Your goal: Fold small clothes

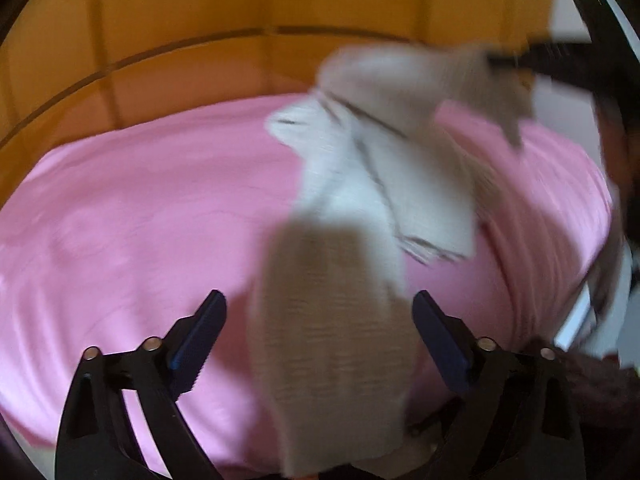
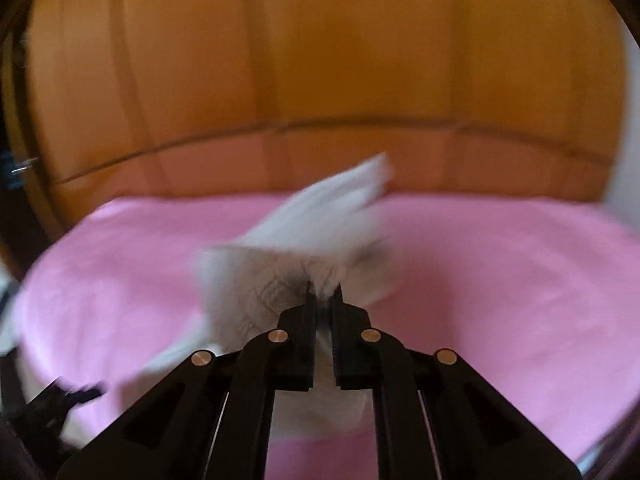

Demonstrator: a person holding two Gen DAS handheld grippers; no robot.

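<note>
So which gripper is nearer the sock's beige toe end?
Right. The right gripper is shut on the sock at that end; the left gripper is open around its beige cuff end.

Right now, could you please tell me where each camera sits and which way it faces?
Left wrist: on the left tool, looking along its spread fingers at a beige-and-white sock over the pink sheet; the right tool shows far right.
Right wrist: on the right tool, shut on the sock, facing the wooden headboard.
Shared: sock, sheet, headboard.

Pink sheet (image 1: pixel 120 220), seemingly over bed.
</note>
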